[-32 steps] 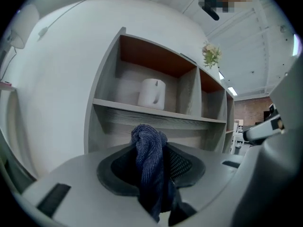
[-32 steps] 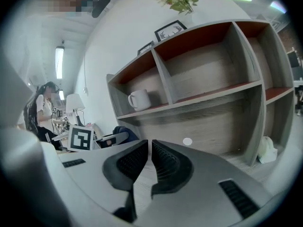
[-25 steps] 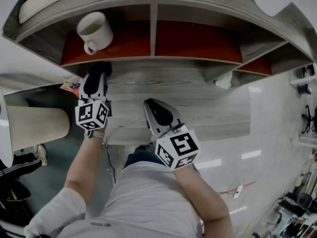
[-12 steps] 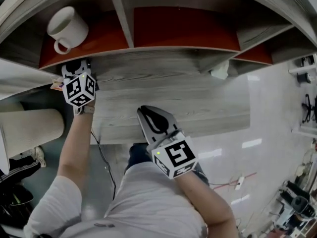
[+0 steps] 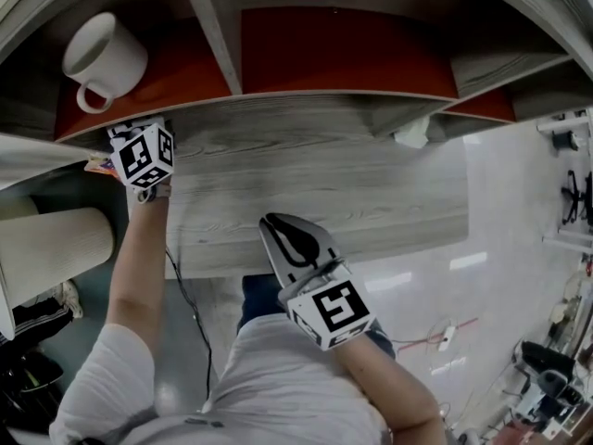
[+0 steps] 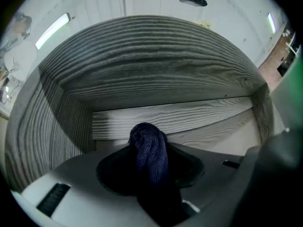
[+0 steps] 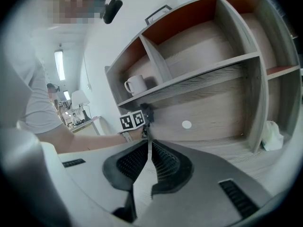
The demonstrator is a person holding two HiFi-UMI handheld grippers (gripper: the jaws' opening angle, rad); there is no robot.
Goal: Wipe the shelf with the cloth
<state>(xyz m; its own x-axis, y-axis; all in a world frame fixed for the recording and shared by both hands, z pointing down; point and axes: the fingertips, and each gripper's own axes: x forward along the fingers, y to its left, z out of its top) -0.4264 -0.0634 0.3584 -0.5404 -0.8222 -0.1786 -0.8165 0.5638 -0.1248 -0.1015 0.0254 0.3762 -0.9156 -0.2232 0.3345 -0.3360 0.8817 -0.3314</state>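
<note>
Cloth [image 6: 149,150]: dark blue, bunched, clamped in left gripper [image 5: 137,137] jaws, tuft sticking up above them. Located at far left end of shelf [image 5: 306,160], inside lower bay, under the board carrying white mug [image 5: 102,58]. Seen from left gripper view: pointed into bay's back left corner, grey wood-grain side wall left, pale back panel ahead, top board overhead. Contact between cloth and wood: cannot tell.

Right gripper [image 5: 292,239]: jaws closed against each other, ribbed pads meeting, nothing between. Held low over front edge of bottom board, well apart from left gripper, aimed at the open bay. Visible from right gripper view: left gripper's marker cube and forearm reaching in at left, mug [image 7: 136,84] one level up, small white round spot [image 7: 186,124] on back panel, crumpled white wad [image 7: 272,136] at bay's right end beside the divider.
</note>
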